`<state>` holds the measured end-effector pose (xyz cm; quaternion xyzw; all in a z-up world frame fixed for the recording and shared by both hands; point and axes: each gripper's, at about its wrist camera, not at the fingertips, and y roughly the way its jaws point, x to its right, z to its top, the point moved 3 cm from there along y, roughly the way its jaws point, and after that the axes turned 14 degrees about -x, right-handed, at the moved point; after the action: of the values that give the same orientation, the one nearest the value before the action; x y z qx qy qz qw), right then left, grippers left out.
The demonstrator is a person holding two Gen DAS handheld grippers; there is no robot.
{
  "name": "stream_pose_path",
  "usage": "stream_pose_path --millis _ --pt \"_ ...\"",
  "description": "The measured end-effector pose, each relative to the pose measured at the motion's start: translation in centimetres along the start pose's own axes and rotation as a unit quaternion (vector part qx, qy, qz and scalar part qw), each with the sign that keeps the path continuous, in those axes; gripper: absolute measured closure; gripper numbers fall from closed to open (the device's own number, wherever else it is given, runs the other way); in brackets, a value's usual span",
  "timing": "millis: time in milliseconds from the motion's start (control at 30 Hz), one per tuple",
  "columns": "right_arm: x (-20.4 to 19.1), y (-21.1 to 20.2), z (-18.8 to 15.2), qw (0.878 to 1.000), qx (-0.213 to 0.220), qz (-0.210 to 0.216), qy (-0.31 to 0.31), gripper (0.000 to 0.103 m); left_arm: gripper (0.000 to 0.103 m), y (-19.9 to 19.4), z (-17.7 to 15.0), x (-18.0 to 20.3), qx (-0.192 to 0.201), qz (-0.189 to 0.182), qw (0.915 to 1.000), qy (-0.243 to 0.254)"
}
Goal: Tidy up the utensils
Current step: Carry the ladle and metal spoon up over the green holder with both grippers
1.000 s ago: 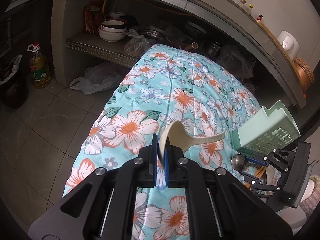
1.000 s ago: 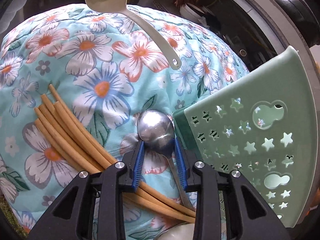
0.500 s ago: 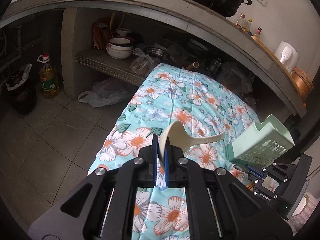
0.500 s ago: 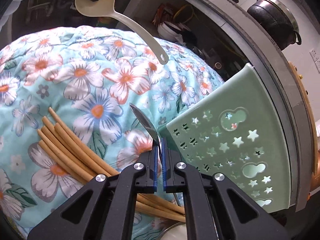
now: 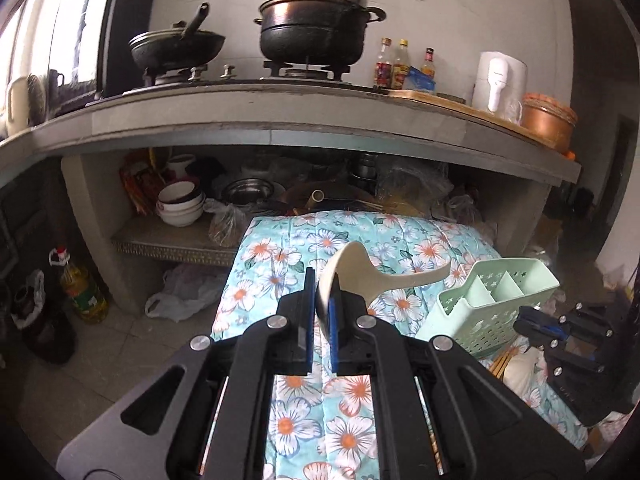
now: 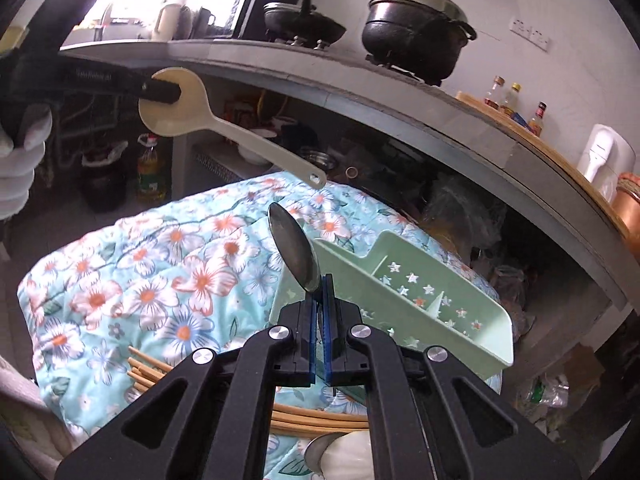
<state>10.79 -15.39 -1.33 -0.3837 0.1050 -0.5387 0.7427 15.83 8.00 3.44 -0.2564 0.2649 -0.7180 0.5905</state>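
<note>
My left gripper [image 5: 321, 314] is shut on the bowl of a cream plastic ladle [image 5: 380, 276], held in the air with its handle pointing right toward the green utensil caddy [image 5: 496, 300]. The ladle also shows in the right wrist view [image 6: 188, 108], high at the left. My right gripper [image 6: 319, 312] is shut on a steel spoon [image 6: 294, 248], bowl up, lifted just left of the caddy [image 6: 420, 300]. The caddy lies tilted on the floral cloth [image 6: 160, 280], its divided compartments open toward me. Wooden chopsticks [image 6: 148, 372] lie on the cloth below my right gripper.
A white bowl-like object [image 6: 348, 456] sits at the near edge beside the chopsticks. A concrete counter [image 5: 280, 112] with pots, bottles and a kettle runs behind. Bowls [image 5: 180, 204] and pans fill the shelf under it. An oil bottle [image 5: 82, 288] stands on the floor at left.
Both grippers have risen well above the cloth. The right gripper closed on the steel spoon and lifted it. The left kept hold of the ladle while rising.
</note>
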Motion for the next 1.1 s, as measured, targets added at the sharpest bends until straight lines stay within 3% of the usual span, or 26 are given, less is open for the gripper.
stream_pose_path --millis 133,267,533,667,800,933,1100 --pt "2.4 -1.9 0.3 0.998 0.024 0.014 0.054 0.100 0.098 0.4 1.8 2.3 -0.010 0.027 0.9975 0.064" --pt "5.4 -4.2 0.5 0.993 0.053 0.029 0.100 0.100 0.098 1.1 3.0 4.6 -0.027 0.059 0.9881 0.139" --pt "10.8 -8.8 1.8 0.980 0.118 0.049 0.155 0.100 0.098 2.9 4.3 8.7 -0.078 0.101 0.9502 0.285" --pt "13.4 -10.2 2.9 0.971 0.149 0.064 0.175 0.100 0.098 4.7 4.7 9.9 -0.107 0.115 0.9320 0.326" --pt "15.5 -10.1 4.0 0.963 0.167 0.090 0.192 0.100 0.098 6.5 5.1 11.2 -0.131 0.112 0.9207 0.350" --pt "16.5 -8.6 4.4 0.962 0.161 0.102 0.198 0.100 0.098 8.3 5.3 12.6 -0.149 0.096 0.9167 0.358" --pt "17.3 -4.9 3.7 0.959 0.126 0.131 0.217 0.100 0.095 10.4 5.7 13.3 -0.171 0.052 0.9280 0.327"
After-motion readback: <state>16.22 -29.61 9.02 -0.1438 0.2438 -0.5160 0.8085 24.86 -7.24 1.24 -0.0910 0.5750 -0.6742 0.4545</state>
